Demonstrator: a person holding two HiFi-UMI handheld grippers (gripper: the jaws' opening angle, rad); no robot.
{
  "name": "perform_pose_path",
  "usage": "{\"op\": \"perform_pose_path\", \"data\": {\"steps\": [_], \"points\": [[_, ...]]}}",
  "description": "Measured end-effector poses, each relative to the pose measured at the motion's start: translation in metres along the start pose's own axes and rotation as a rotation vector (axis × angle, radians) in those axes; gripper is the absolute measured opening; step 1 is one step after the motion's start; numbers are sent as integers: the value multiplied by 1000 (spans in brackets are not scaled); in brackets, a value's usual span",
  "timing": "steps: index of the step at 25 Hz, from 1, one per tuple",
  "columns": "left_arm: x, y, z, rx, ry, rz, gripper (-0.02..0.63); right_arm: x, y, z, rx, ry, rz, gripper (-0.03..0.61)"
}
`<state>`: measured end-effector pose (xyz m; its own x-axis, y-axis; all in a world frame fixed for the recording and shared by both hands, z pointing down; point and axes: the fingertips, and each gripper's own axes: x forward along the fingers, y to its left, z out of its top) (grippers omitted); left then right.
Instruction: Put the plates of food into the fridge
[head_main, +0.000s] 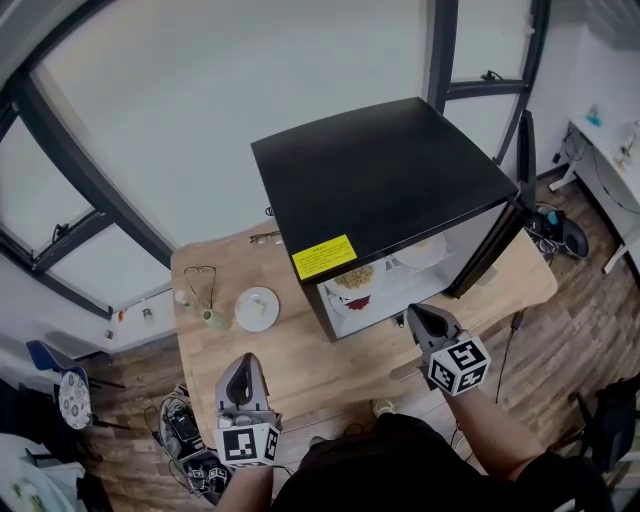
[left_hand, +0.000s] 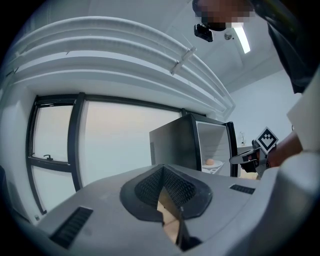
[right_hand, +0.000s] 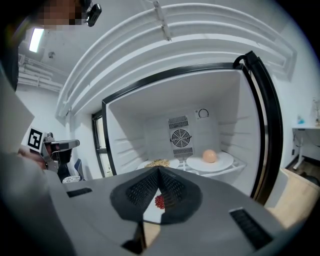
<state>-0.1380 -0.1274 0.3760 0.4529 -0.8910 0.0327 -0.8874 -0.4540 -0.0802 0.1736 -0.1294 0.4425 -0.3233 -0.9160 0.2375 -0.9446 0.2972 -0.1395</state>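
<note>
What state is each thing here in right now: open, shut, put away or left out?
Fridge: door open.
Plate with orange ball: inside the fridge.
Plate of yellow crumbs: inside the fridge.
White plate: left out on the table.
Left gripper: shut, empty.
Right gripper: shut, empty.

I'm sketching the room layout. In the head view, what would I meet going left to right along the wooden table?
small greenish cup → white plate → black fridge → open door of the fridge, seen edge-on
</note>
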Motion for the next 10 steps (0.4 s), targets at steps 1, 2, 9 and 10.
{"op": "perform_pose_path", "data": {"steps": [1,2,9,10], "points": [[-2,1,0,5,2,4,4,0,1,0,0,-1,3,21],[-3,1,0,11,4,7,3,1,1,1,0,-3,6,21],[-5,3,8,30,-8,17,3,1,5,13,-17,-21,21,21],[-4,3,9,30,-10,18,4,1,6,15,-22,-25,23,21]]}}
